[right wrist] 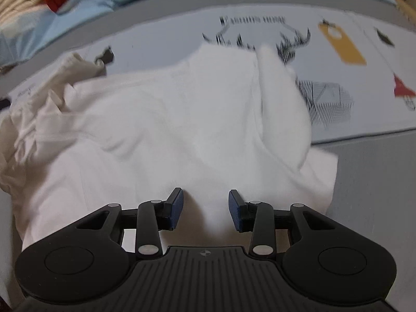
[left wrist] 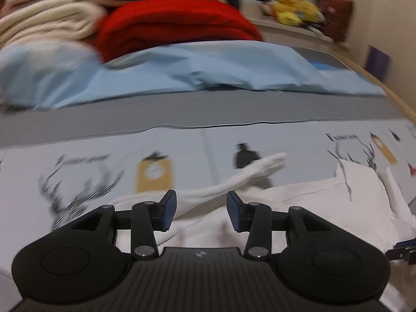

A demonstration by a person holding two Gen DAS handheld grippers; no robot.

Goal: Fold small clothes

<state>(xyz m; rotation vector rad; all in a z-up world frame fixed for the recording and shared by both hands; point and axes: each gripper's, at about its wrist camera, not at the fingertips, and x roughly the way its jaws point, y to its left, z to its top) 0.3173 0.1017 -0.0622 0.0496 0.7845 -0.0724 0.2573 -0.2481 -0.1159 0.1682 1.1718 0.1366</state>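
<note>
A small white garment [right wrist: 169, 119] lies spread on the printed sheet [right wrist: 332, 119], with one sleeve [right wrist: 280, 98] folded over its right side. In the left wrist view the same white garment [left wrist: 312, 202] lies under my fingers, and a long sleeve [left wrist: 249, 174] stretches away toward the upper right. My left gripper [left wrist: 201, 208] hovers just above the cloth, jaws apart, with nothing pinched. My right gripper [right wrist: 205, 202] is open over the garment's near edge, its pads clear of the cloth. A bit of the right gripper [left wrist: 400, 252] shows at the right edge of the left wrist view.
A crumpled cream garment [right wrist: 52, 91] lies left of the white one. Beyond the printed sheet run a grey band [left wrist: 208, 111] and a light blue cover [left wrist: 182, 72]. Behind them sit a red folded cloth [left wrist: 176, 26], a cream stack [left wrist: 44, 23] and yellow toys [left wrist: 293, 7].
</note>
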